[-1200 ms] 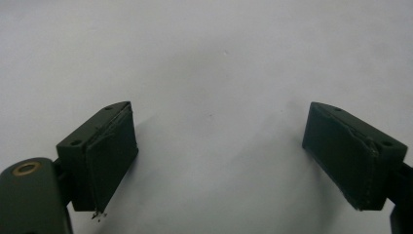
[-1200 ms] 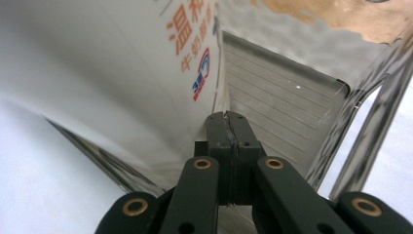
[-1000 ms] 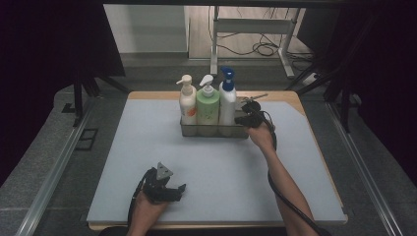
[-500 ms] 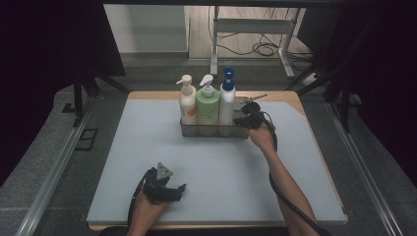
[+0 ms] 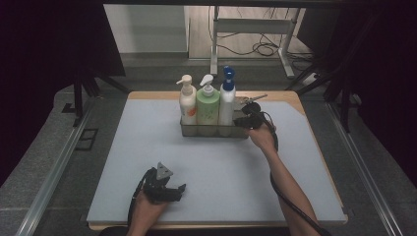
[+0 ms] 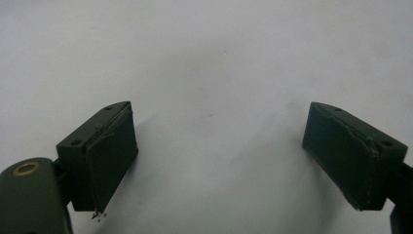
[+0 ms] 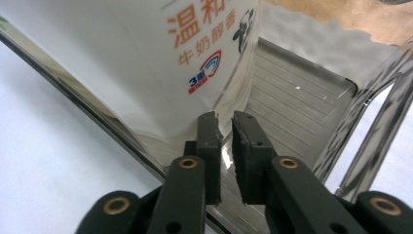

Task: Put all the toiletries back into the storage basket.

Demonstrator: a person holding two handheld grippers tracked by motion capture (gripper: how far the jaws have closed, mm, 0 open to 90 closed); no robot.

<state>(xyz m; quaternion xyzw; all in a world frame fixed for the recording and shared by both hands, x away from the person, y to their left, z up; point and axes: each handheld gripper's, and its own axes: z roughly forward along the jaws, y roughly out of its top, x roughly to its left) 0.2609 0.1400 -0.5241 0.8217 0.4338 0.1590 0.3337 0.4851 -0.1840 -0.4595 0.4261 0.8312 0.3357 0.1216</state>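
Right gripper view: tongs [image 7: 225, 127] just opening astride metal rack rim [image 7: 160, 168]

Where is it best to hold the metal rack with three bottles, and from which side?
Grip the metal rack by the thin wall at its right end, coming from the right: that end stands free of the bottles, and the rim suits narrow tongs.

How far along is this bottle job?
Done: three bottles stand in the metal rack. In hand: the right gripper, at the rack's right end, has just been opening its jaws over the rim. Left: probably only pulling away; the left gripper waits open.
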